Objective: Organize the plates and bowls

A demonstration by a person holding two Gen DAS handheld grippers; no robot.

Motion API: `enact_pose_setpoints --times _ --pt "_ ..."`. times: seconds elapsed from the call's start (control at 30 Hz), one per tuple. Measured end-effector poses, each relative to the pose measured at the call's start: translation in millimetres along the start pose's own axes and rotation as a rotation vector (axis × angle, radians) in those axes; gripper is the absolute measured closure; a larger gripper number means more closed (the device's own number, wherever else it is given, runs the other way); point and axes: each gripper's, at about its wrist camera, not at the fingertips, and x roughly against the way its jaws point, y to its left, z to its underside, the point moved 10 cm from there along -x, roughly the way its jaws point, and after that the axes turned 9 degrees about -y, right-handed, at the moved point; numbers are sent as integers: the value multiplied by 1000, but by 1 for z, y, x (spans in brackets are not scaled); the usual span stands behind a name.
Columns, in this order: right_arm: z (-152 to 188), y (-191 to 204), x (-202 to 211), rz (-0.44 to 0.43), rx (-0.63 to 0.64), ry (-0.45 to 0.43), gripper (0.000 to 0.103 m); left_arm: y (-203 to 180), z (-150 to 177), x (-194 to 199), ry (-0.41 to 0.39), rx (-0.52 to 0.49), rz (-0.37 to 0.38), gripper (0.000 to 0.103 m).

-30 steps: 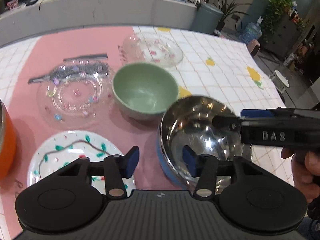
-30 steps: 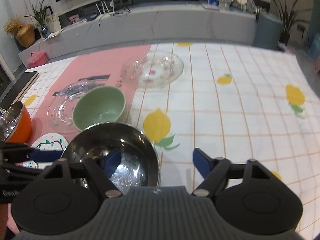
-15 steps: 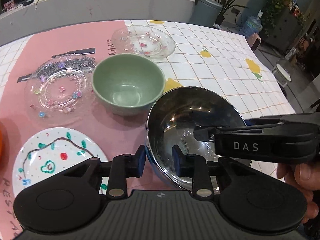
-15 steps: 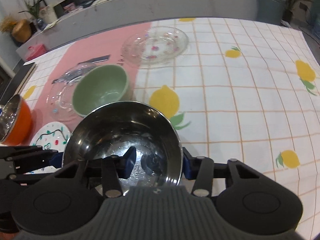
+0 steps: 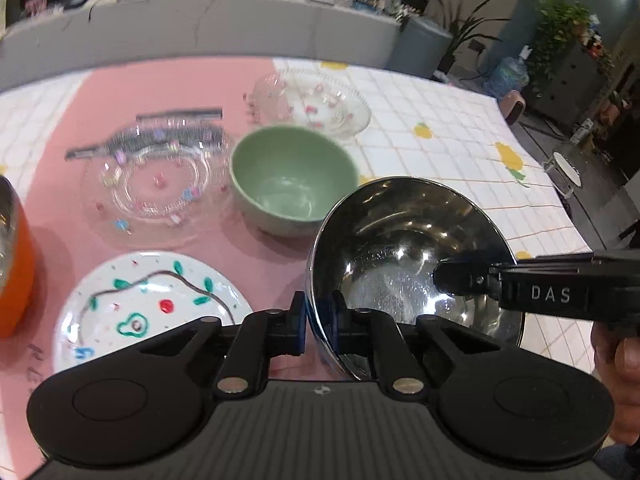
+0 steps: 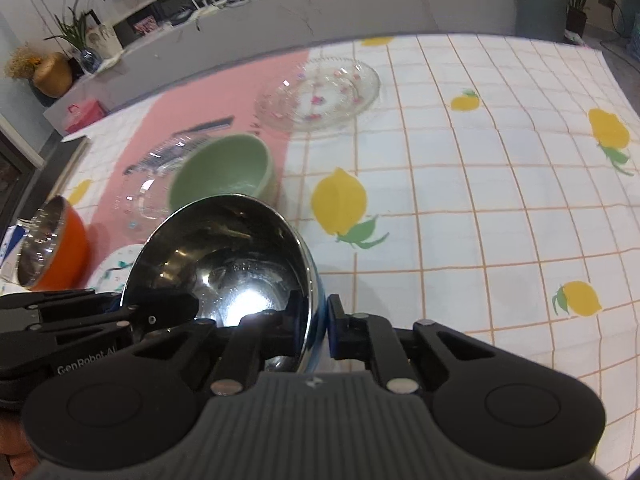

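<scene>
A steel bowl with a blue outside sits nearest me, in front of a green bowl. My left gripper grips its left rim, one pad inside and one outside, the jaws still closing. My right gripper pinches the opposite rim of the steel bowl the same way, its jaws also closing. Each gripper shows in the other's view: the right gripper reaches in from the right, the left gripper from the left.
On the pink mat lie a clear glass plate, a white painted plate and an orange bowl. A second glass plate sits further back. The green bowl stands just behind the steel one. A hand holds the right gripper.
Both grippers went from open beside the steel bowl to pinched on its opposite rims. The bowl now fills more of both views.
</scene>
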Motion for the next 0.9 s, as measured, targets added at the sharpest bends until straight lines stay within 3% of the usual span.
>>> enact_pose_setpoints --times 0.47,0.9 --pt "23 1 64 18 -13 -50 90 -36 21 46 2 -48 73 91" --pt "79 10 58 31 4 47 88 -35 58 49 96 -90 52 91"
